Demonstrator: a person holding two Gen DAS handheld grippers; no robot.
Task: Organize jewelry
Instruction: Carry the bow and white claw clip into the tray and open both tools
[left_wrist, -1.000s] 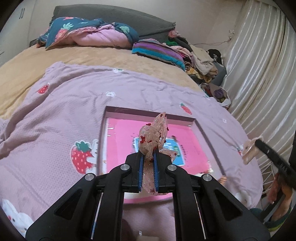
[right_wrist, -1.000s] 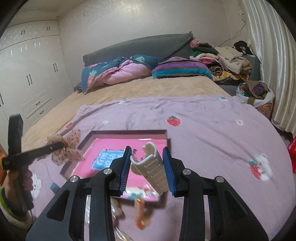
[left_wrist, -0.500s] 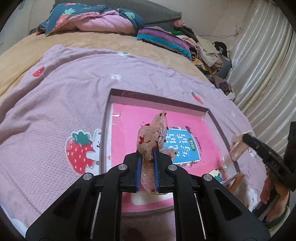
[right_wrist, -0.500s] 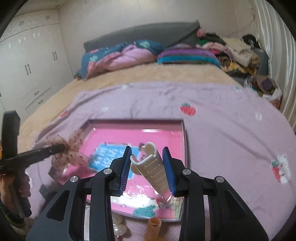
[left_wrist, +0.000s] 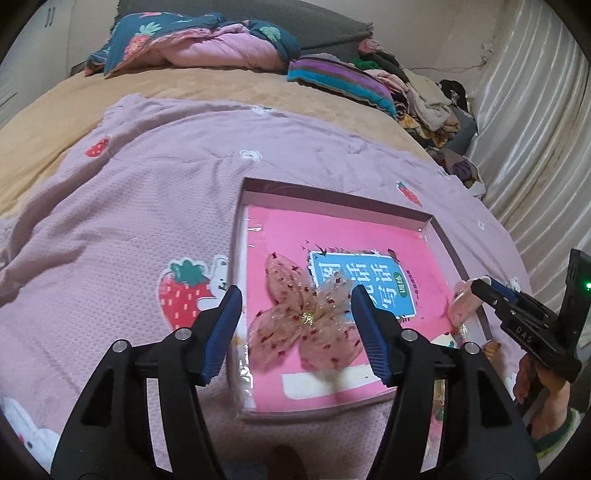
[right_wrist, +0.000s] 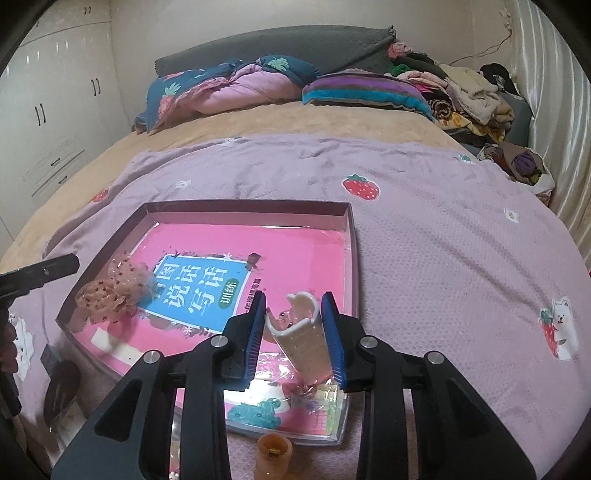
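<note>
A shallow box tray (left_wrist: 334, 195) with a pink book cover inside lies on the lilac strawberry blanket; it also shows in the right wrist view (right_wrist: 243, 207). A sheer pink bow hair clip (left_wrist: 308, 315) with red specks lies in the tray. My left gripper (left_wrist: 297, 334) is open, its jaws spread on either side of the bow without touching it. The bow also shows in the right wrist view (right_wrist: 118, 291). My right gripper (right_wrist: 295, 332) is shut on a cream claw hair clip (right_wrist: 303, 339), held just above the tray's near right corner.
An orange hair clip (right_wrist: 275, 454) lies on the blanket just in front of the tray. A dark hair accessory (right_wrist: 61, 391) lies off the tray's near left corner. Pillows, a folded quilt (left_wrist: 207, 44) and piled clothes (left_wrist: 428, 99) sit at the bed's far end. Curtains (left_wrist: 535, 122) hang on the right.
My left gripper lowered over the tray, opened, and let go of the bow, which now lies flat in the tray. My right gripper moved down toward the tray with the cream clip.
</note>
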